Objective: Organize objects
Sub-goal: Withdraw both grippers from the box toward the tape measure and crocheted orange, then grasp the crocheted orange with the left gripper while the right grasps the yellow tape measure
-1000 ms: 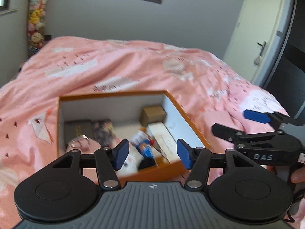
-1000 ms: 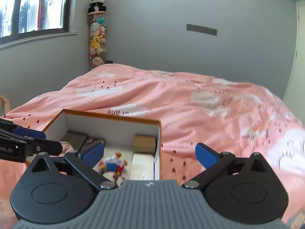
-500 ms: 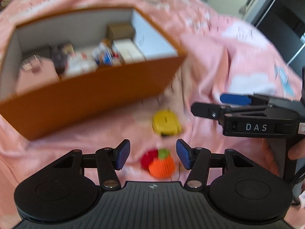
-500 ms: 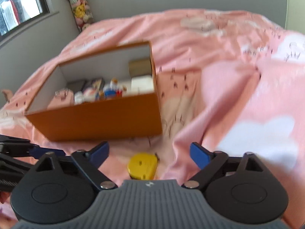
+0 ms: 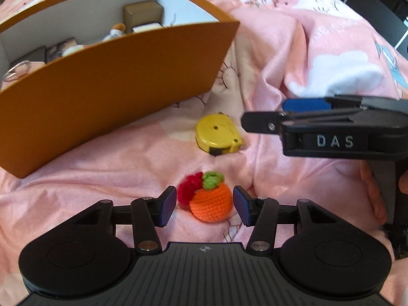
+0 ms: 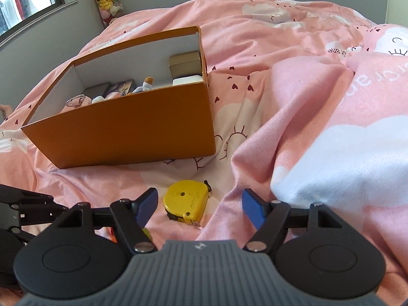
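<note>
Two loose things lie on the pink cloud-print duvet in front of the open orange cardboard box: an orange crocheted fruit w/ green leaf and red tuft, lower centre of the left wrist view, and a yellow plastic tape measure, lower centre of the right wrist view. Left gripper brackets the crocheted fruit; jaws closing, the fruit between them, blue pads just beside it but not yet pressing on either side. Right gripper brackets the tape measure; jaws also closing but w/ plenty of gap, esp. on the right side, so nothing is pinched yet. Box already holds small stuff: a tan carton, a white block, a small figure and a metal ring at the left end, all near its back wall. Risks, as I judge them: the crochet is soft and round, and the red tuft sticks out to the left, so the left pad may catch only yarn and the fruit could squirt out or droop. The tape measure sits off-centre toward the left pad on soft, creased bedding, next to a raised fold; the right pad may snag fabric, or the hard case may tip or skid. The grippers are near each other, so they could clash on the lift.
</note>
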Tool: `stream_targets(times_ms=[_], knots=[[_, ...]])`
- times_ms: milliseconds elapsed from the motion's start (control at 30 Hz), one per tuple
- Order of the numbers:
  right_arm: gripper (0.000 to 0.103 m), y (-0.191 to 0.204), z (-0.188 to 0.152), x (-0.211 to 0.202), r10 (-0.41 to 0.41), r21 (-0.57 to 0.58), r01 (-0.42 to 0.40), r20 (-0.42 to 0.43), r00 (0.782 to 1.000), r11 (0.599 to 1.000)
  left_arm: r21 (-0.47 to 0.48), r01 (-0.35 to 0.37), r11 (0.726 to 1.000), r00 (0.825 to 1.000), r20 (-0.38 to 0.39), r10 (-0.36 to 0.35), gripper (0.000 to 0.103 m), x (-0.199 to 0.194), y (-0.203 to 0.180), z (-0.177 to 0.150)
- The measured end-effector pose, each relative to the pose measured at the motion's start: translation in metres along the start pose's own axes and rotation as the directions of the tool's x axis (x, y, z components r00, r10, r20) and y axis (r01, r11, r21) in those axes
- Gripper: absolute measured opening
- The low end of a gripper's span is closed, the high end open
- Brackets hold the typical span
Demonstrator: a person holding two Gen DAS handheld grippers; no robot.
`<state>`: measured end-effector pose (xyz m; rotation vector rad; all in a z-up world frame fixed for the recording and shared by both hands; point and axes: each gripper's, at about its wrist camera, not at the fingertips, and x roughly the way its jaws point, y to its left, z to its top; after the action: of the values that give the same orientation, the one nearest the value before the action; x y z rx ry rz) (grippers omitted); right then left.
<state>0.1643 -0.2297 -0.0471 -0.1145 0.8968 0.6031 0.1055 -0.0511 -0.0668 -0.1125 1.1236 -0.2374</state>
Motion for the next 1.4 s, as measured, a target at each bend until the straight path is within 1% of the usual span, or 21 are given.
stream_targets(times_ms=[67,200,233,333,500,600,667,733,833,867,933,967,1000,1033,1067,1200,1267,1400], knots=[[0.074,0.0,0.0,0.001,0.0,-0.004,0.0,0.002,1.0,1.0,0.018,-0.011,1.0,1.0,-0.012,0.011,0.054,0.005,-0.004,-0.001],[0.074,0.001,0.0,0.002,0.0,-0.008,0.0,0.003,1.0,1.0,0.046,-0.034,0.998,0.999,-0.005,0.035,0.054,0.012,-0.01,-0.001],[0.074,0.001,0.0,0.002,0.0,-0.011,0.0,0.003,1.0,1.0,0.051,-0.031,0.998,0.999,-0.005,0.031,0.05,0.012,-0.011,-0.001],[0.074,0.002,0.0,0.003,0.0,-0.019,0.0,0.002,1.0,1.0,0.046,-0.026,0.999,1.0,-0.007,0.026,0.049,0.014,-0.01,-0.002],[0.075,0.005,0.001,0.007,-0.003,-0.043,0.003,-0.006,1.0,0.999,0.053,-0.031,0.998,0.999,-0.022,0.032,0.049,0.02,-0.011,-0.004],[0.075,0.008,0.0,0.009,-0.006,-0.06,0.005,-0.012,1.0,0.998,0.07,-0.044,0.997,0.999,-0.025,0.046,0.051,0.023,-0.014,-0.005],[0.075,0.009,0.0,0.011,-0.006,-0.067,0.005,-0.018,1.0,0.998,0.073,-0.051,0.996,0.998,-0.035,0.053,0.054,0.026,-0.014,-0.006],[0.075,0.009,0.0,0.013,-0.008,-0.072,0.007,-0.025,1.0,0.997,0.069,-0.056,0.996,0.997,-0.039,0.059,0.055,0.028,-0.014,-0.007],[0.074,0.012,-0.001,0.016,-0.009,-0.089,0.005,-0.039,0.999,0.996,0.045,-0.047,0.998,0.999,-0.026,0.048,0.054,0.025,-0.01,-0.007],[0.071,0.013,-0.001,0.017,-0.01,-0.096,0.005,-0.043,0.999,0.995,0.034,-0.042,0.999,0.999,-0.021,0.042,0.053,0.023,-0.008,-0.006],[0.063,0.015,-0.002,0.017,0.005,-0.106,-0.01,-0.049,0.999,0.994,0.012,-0.032,0.999,0.999,-0.008,0.032,0.052,0.019,-0.005,-0.006],[0.056,0.016,-0.001,0.017,0.015,-0.109,-0.021,-0.053,0.998,0.994,0.0,-0.03,1.0,1.0,0.003,0.03,0.051,0.015,-0.003,-0.005],[0.054,0.017,0.0,0.017,0.024,-0.112,-0.031,-0.057,0.998,0.993,-0.011,-0.03,0.999,0.999,0.016,0.03,0.051,0.012,-0.001,-0.005],[0.054,0.018,0.0,0.017,0.031,-0.117,-0.038,-0.062,0.998,0.992,-0.024,-0.033,0.999,0.999,0.032,0.033,0.049,0.008,0.002,-0.004],[0.054,0.019,0.001,0.019,0.037,-0.12,-0.045,-0.07,0.997,0.992,-0.037,-0.033,0.999,0.998,0.05,0.035,0.043,0.003,0.005,-0.002],[0.054,0.021,0.006,0.028,0.042,-0.108,-0.054,-0.11,0.993,0.993,-0.092,-0.041,0.995,0.994,0.098,0.05,0.043,-0.009,0.019,0.004],[0.054,0.021,0.009,0.036,0.034,-0.087,-0.047,-0.14,0.99,0.995,-0.114,-0.04,0.993,0.993,0.109,0.052,0.043,-0.013,0.025,0.005],[0.054,0.019,0.014,0.053,0.044,-0.039,-0.052,-0.193,0.98,0.998,-0.142,-0.034,0.989,0.992,0.119,0.052,0.043,-0.015,0.034,0.006]])
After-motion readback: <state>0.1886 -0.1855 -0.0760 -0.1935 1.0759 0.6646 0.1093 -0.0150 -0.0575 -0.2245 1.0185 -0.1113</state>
